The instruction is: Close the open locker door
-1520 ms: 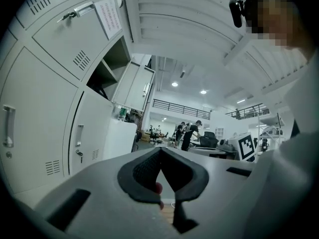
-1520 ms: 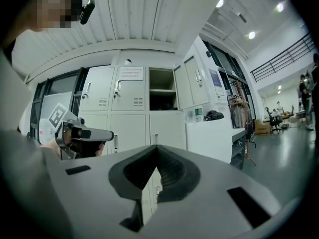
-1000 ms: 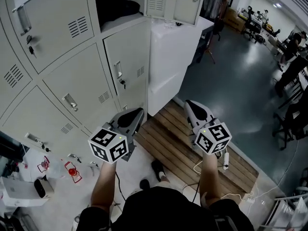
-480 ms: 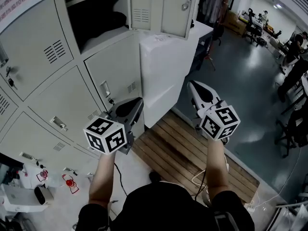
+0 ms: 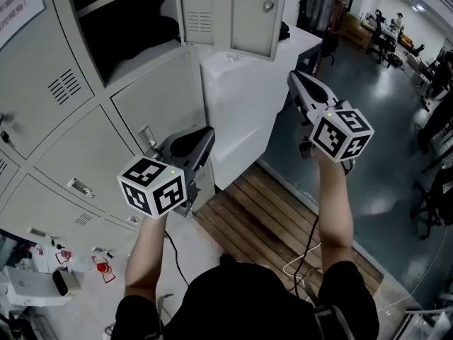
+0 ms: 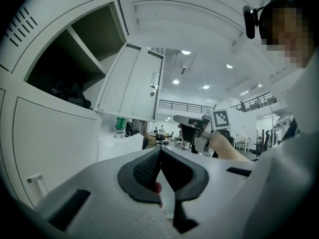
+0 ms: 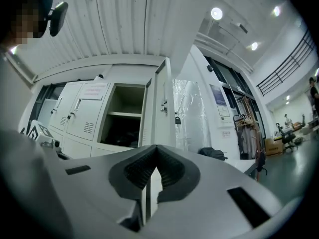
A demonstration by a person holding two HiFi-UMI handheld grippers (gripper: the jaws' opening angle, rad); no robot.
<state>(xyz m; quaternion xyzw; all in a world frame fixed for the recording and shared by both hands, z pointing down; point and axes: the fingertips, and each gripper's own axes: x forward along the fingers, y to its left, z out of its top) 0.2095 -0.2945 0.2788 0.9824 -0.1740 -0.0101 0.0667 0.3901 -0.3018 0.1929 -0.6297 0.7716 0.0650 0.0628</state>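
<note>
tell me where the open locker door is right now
Head view, top centre: the open locker door juts out above the white cabinet, left of the right gripper.

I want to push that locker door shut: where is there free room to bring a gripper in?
Free: the air between the grey metal locker door and the right gripper, above the white cabinet. Crowded: the compartment shelf, holding a dark bundle.
</note>
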